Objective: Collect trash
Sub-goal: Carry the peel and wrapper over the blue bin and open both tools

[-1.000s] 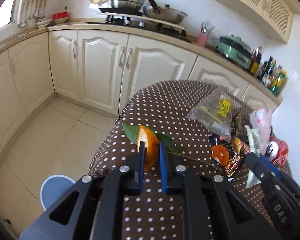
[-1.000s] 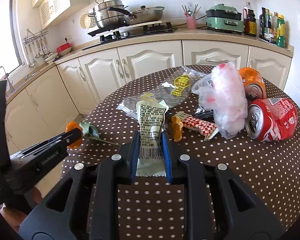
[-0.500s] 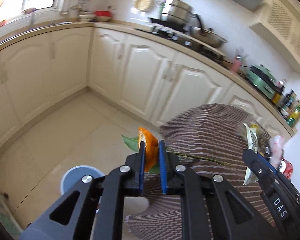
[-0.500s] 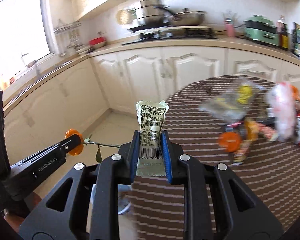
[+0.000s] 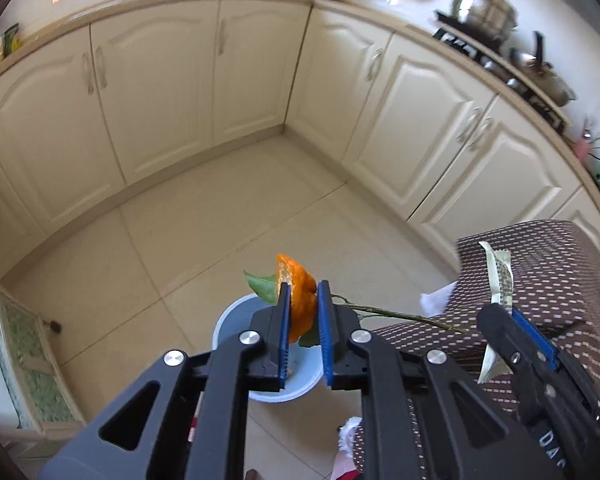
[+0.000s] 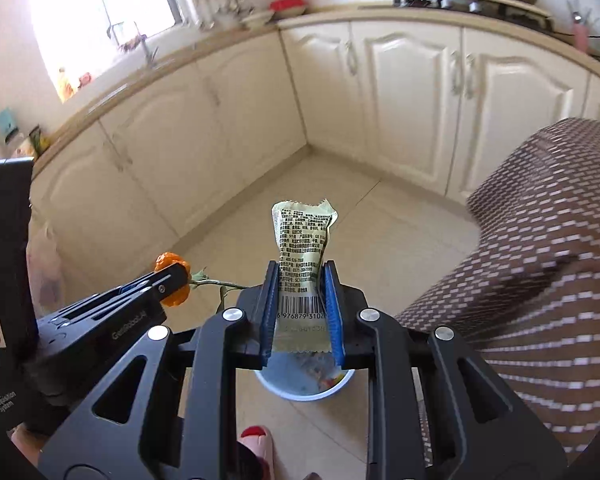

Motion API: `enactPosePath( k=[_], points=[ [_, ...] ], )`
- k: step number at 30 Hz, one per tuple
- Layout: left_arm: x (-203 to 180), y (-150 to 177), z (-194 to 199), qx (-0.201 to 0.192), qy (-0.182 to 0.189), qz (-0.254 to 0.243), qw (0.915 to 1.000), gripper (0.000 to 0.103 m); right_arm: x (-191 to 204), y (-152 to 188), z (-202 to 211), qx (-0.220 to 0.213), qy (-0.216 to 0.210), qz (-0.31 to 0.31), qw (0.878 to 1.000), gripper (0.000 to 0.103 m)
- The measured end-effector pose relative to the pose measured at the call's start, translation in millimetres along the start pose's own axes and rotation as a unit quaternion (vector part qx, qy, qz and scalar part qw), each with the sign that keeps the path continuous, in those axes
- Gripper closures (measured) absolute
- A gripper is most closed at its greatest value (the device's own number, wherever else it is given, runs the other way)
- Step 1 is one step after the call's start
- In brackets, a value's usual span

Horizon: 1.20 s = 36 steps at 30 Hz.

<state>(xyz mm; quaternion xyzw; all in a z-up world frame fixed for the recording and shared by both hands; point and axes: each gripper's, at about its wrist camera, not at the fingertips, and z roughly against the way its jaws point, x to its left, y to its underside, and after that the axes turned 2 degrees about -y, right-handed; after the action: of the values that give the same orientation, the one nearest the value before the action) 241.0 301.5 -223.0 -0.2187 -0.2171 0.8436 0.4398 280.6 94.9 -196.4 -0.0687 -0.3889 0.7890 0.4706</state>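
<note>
Your left gripper [image 5: 302,312] is clamped on the orange peel [image 5: 296,300], its leafy stem [image 5: 396,314] trailing right toward the table [image 5: 548,264]. The blue bin [image 5: 236,320] sits on the floor directly beneath, lower centre of the frame. Your right gripper [image 6: 300,312] pinches the green wrapper [image 6: 302,240], long axis upright, with the bin's rim [image 6: 306,394] just under its jaws. Both hang over the bin, equally near.

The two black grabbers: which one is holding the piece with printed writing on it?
The right gripper. It pinches a pale green wrapper with text and a barcode; the left gripper clamps orange peel on a leafy twig.
</note>
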Motion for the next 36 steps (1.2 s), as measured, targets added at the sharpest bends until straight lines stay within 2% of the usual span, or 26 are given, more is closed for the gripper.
enactPosePath(
  k=[5, 9, 23, 34, 36],
  points=[
    [10, -6, -29, 0.026, 0.013, 0.01, 0.9995, 0.087, 1, 1, -25, 0.019, 0.005, 0.002, 1.0, 0.081],
    [17, -5, -42, 0.04, 0.014, 0.017, 0.9989, 0.058, 1, 2, -39, 0.028, 0.01, -0.001, 1.0, 0.081],
    [43, -8, -39, 0.034, -0.013, 0.031, 0.9989, 0.057, 20, 6, -82, 0.061, -0.01, 0.01, 0.998, 0.08],
    [56, -12, -30, 0.022, -0.014, 0.038, 0.9989, 0.057, 32, 3, -94, 0.051, -0.016, 0.013, 0.998, 0.078],
    [59, -13, -29, 0.02, -0.015, 0.04, 0.9989, 0.057, 34, 2, -94, 0.044, -0.014, 0.016, 0.999, 0.072]
  ],
)
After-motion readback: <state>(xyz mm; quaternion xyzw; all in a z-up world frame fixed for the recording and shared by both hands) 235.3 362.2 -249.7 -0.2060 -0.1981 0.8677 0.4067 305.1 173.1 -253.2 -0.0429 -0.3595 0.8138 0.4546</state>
